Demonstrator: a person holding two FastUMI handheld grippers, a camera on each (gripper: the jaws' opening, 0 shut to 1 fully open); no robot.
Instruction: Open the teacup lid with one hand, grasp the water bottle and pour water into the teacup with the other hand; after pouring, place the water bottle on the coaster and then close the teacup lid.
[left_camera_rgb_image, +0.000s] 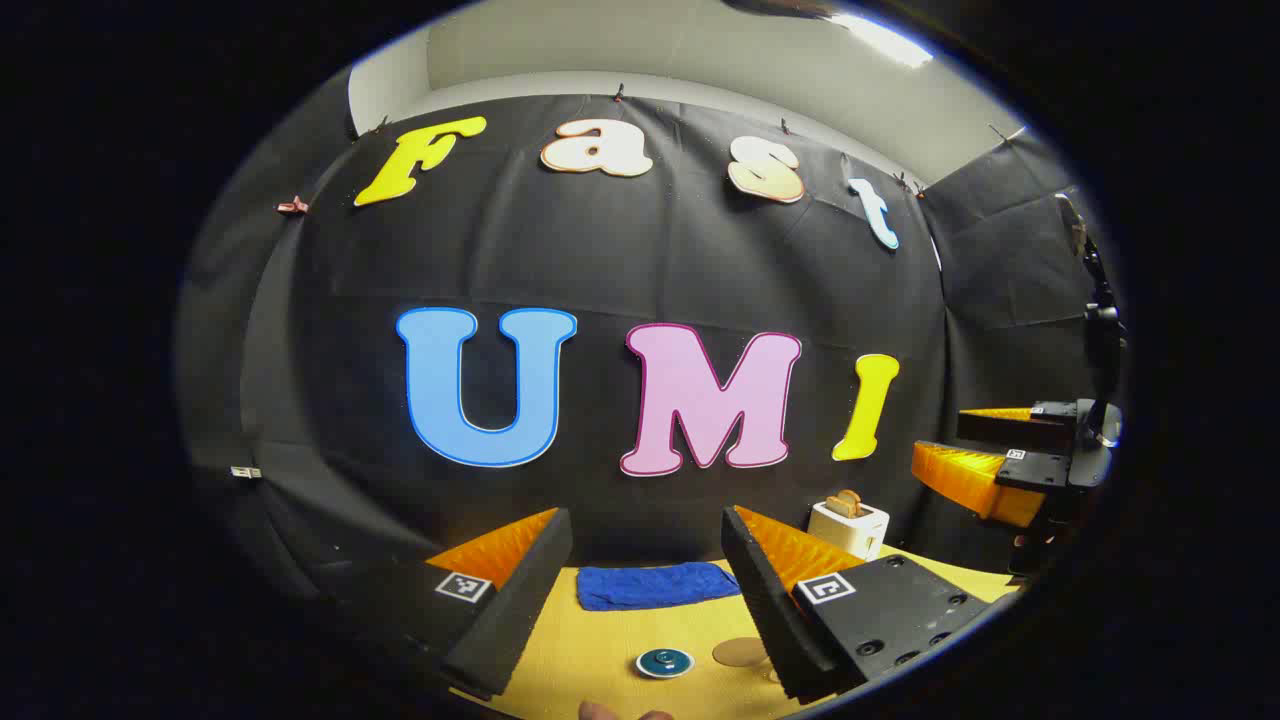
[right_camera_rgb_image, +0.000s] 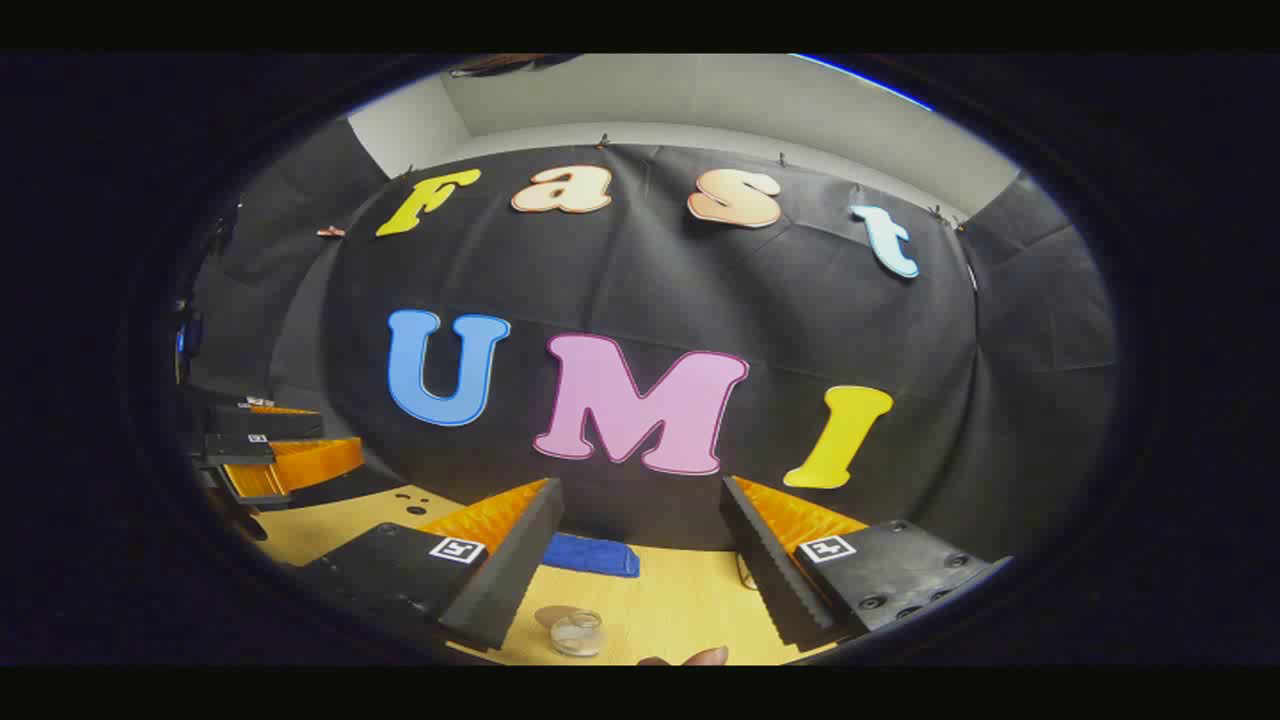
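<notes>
The place is a recording booth staged as a household corner, not a lived-in home. Black cloth (left_camera_rgb_image: 640, 260) is hanging as the far and side walls, clipped along its upper edge below a plain pale wall (left_camera_rgb_image: 700, 50). A yellow bench (right_camera_rgb_image: 660, 600) is carrying a few kitchen props: a white toaster (left_camera_rgb_image: 850, 525) is standing at the far right, and a blue towel (left_camera_rgb_image: 650, 585) is lying near the far wall.

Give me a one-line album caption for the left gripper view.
Open left tool hovering above a yellow table with blue cloth, teacup lid, round coaster and toaster.
</notes>
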